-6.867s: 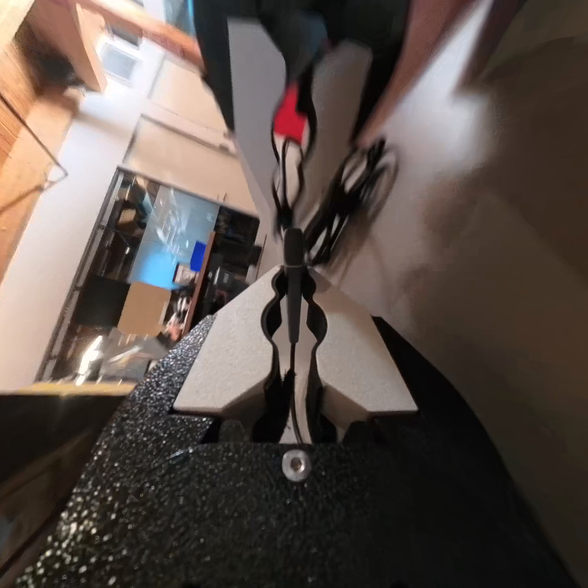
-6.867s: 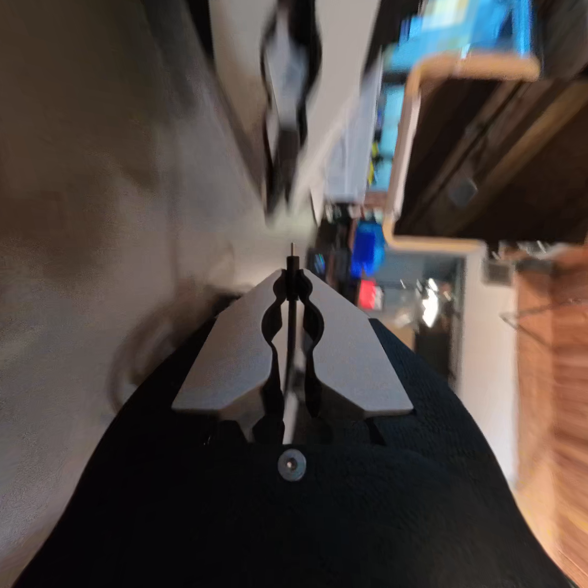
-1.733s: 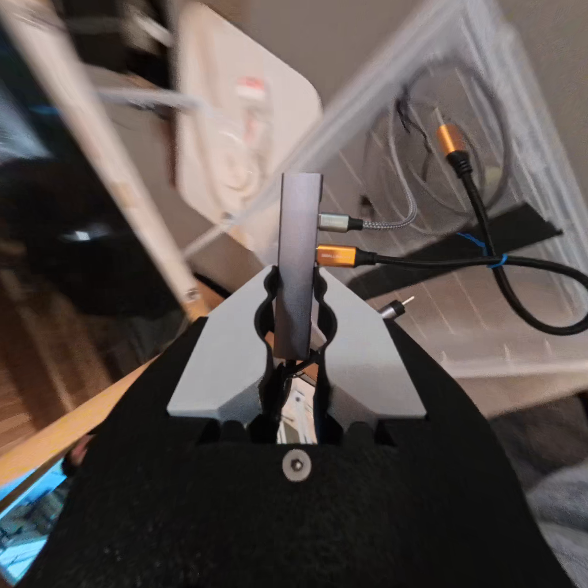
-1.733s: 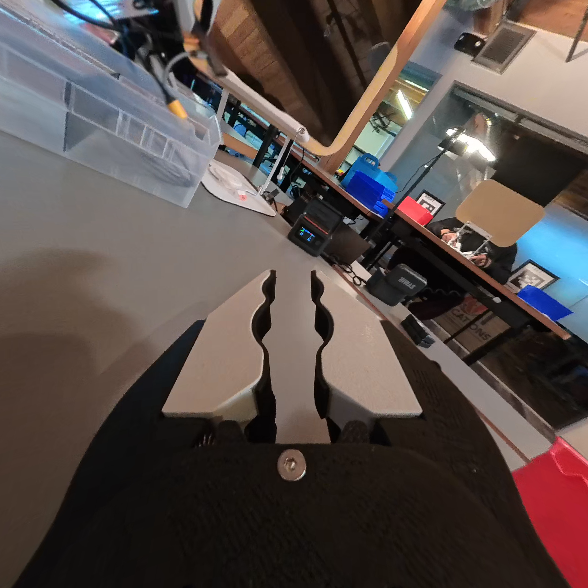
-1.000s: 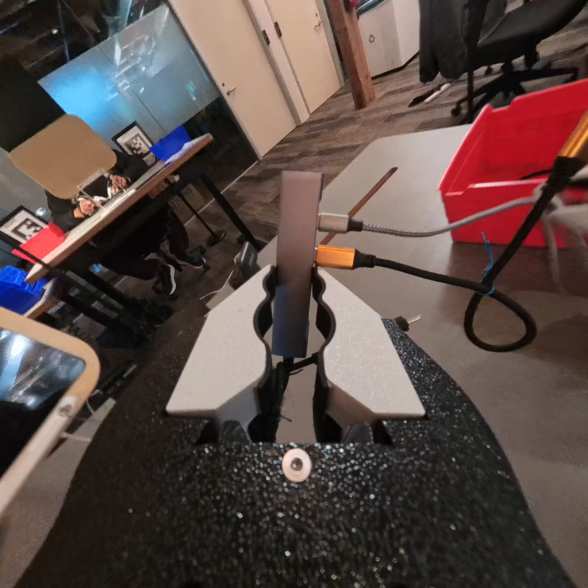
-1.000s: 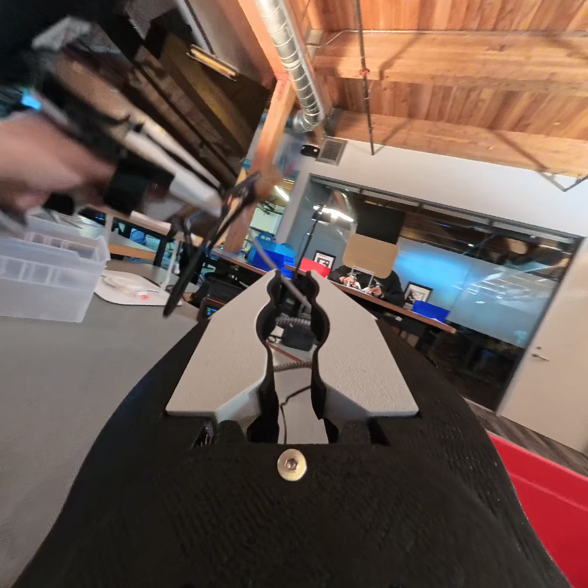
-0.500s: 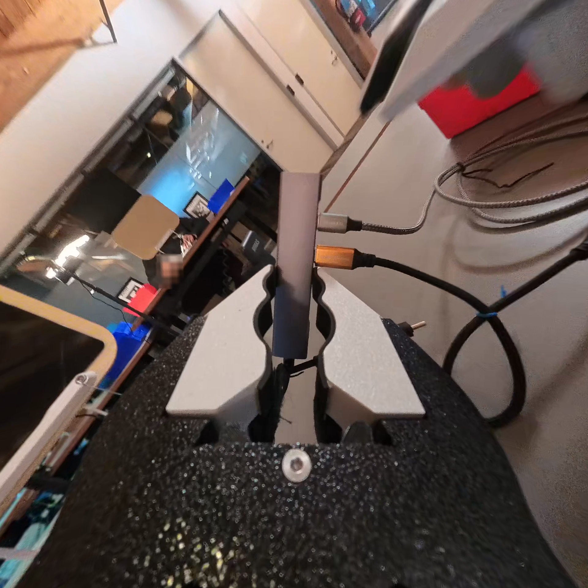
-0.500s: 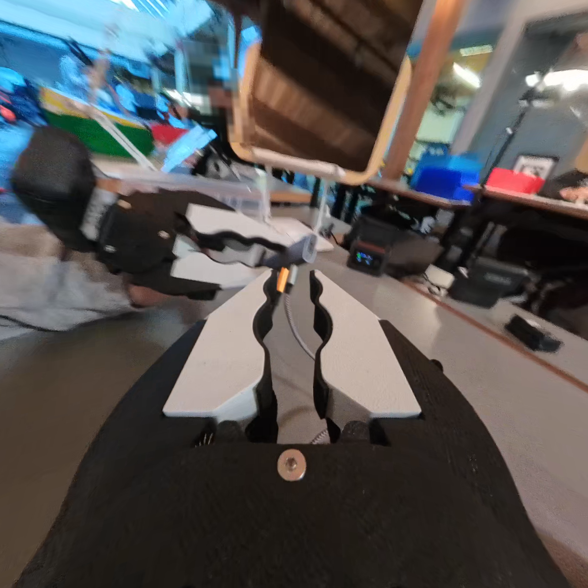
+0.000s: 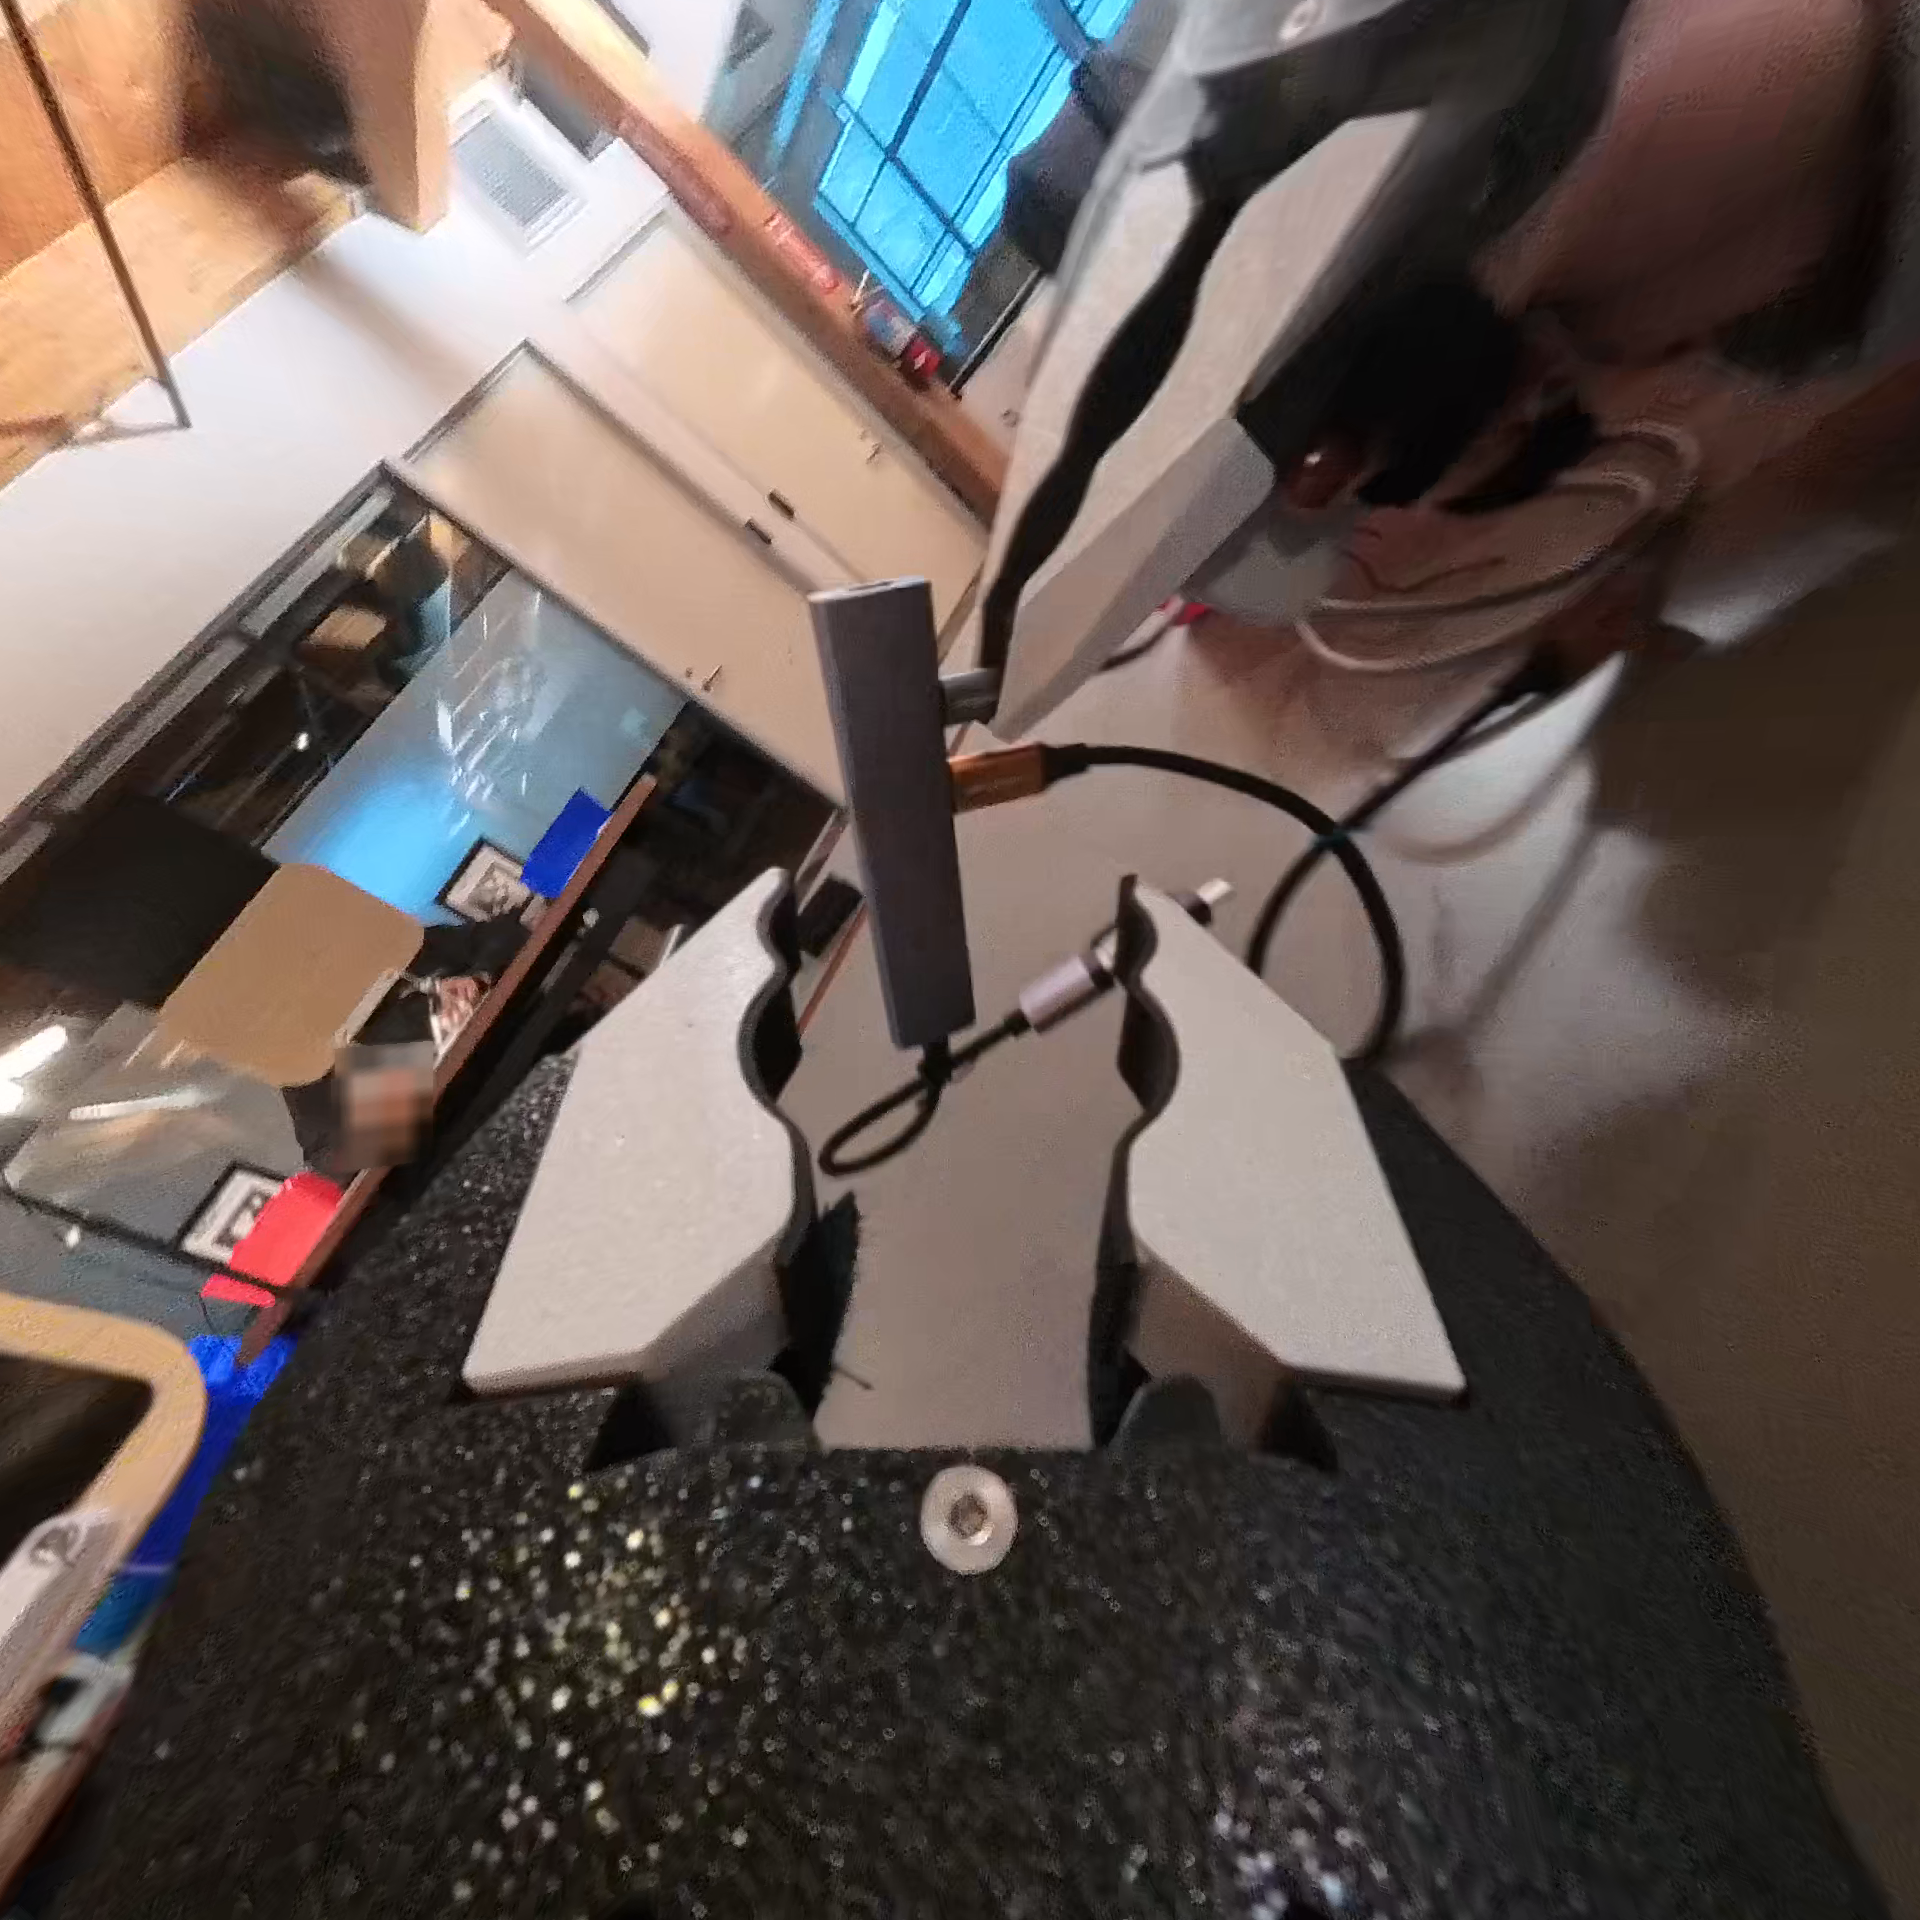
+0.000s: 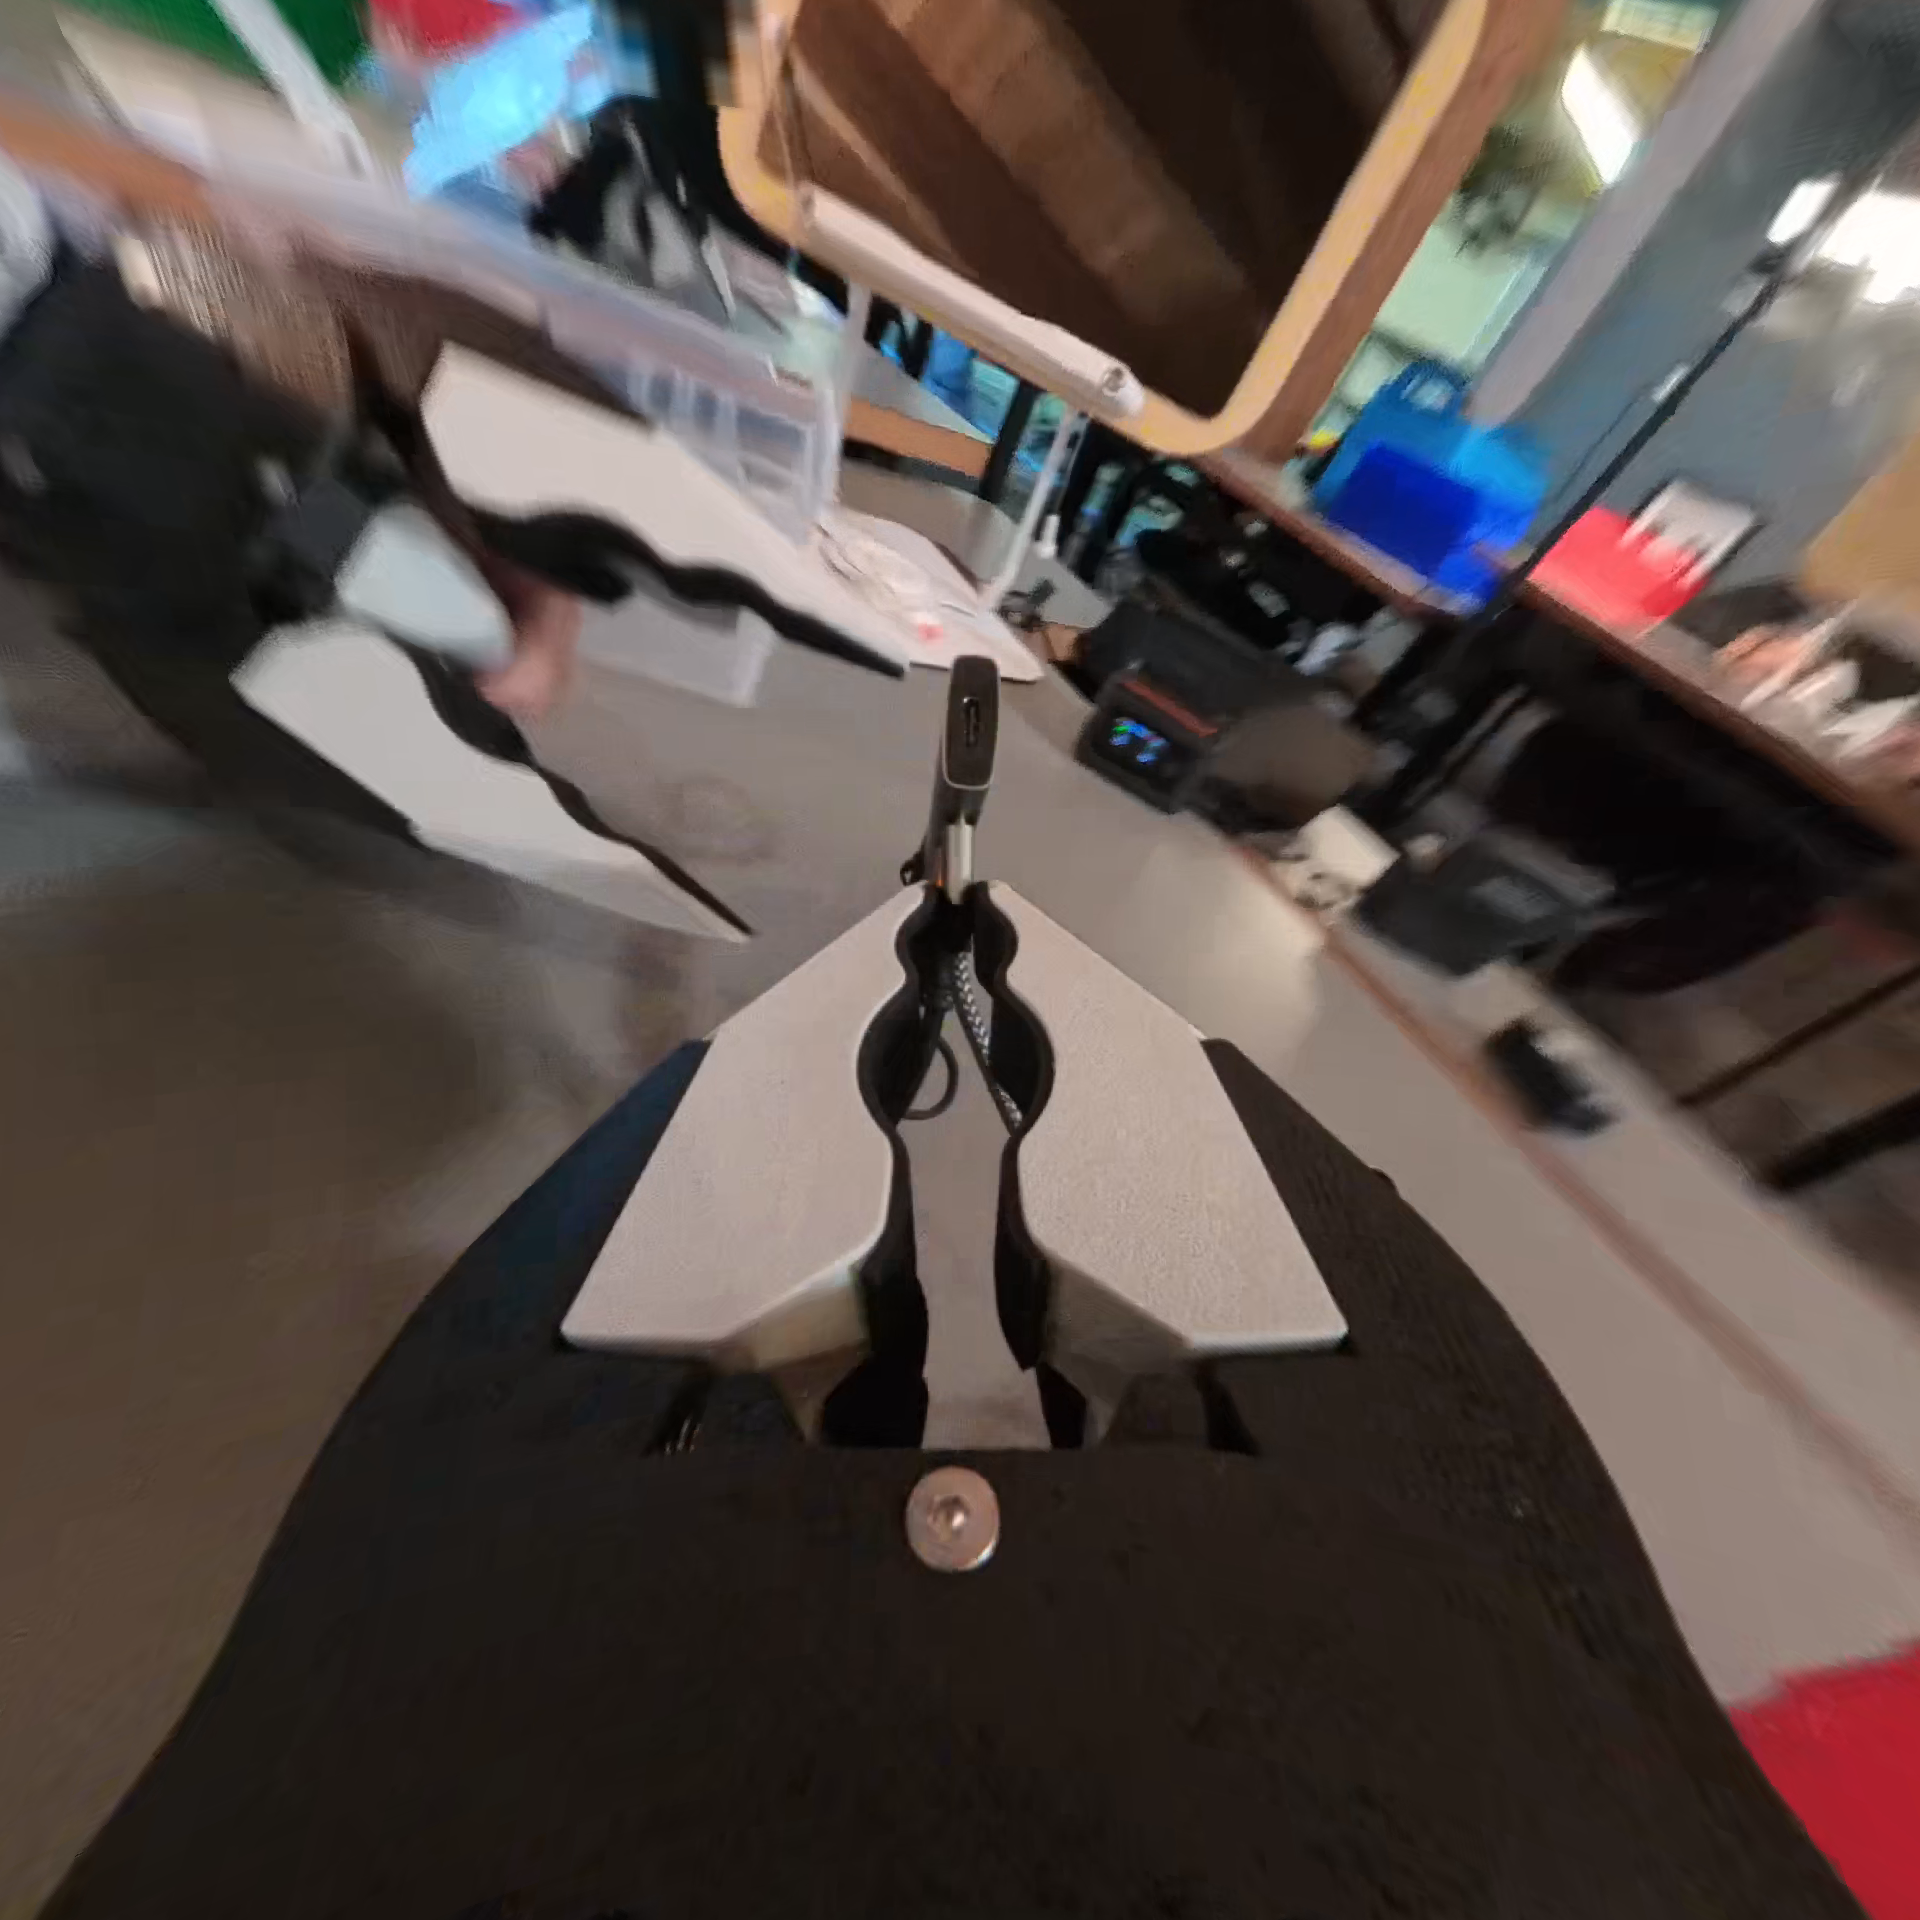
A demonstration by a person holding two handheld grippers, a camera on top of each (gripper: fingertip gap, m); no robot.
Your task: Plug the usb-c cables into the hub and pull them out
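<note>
The grey hub (image 9: pixel 894 790) stands nearly upright between the fingers of my left gripper (image 9: pixel 956 894). The left jaws are wide open and do not touch it. A silver plug (image 9: pixel 966 698) and an orange plug (image 9: pixel 997 774) sit in the hub's right side. My right gripper (image 10: pixel 954 899) is shut on the silver plug (image 10: pixel 961 847) of the braided cable (image 10: pixel 982 1039). The hub (image 10: pixel 971 727) shows end-on just past its tips. The right gripper also shows in the left wrist view (image 9: pixel 1003 686), and the open left gripper shows in the right wrist view (image 10: pixel 821 800). The hub's own short tail cable (image 9: pixel 1055 1000) hangs loose.
The orange plug's black cable (image 9: pixel 1340 935) loops on the grey table (image 9: pixel 1662 1039). More cables (image 9: pixel 1455 592) lie coiled behind it. A red bin (image 10: pixel 1849 1766) is at the lower right. A clear plastic box (image 10: pixel 727 436) and a small black device (image 10: pixel 1143 738) stand farther back.
My left gripper has opened and let go of the hub. My right gripper has moved in from the right and shut on the silver plug.
</note>
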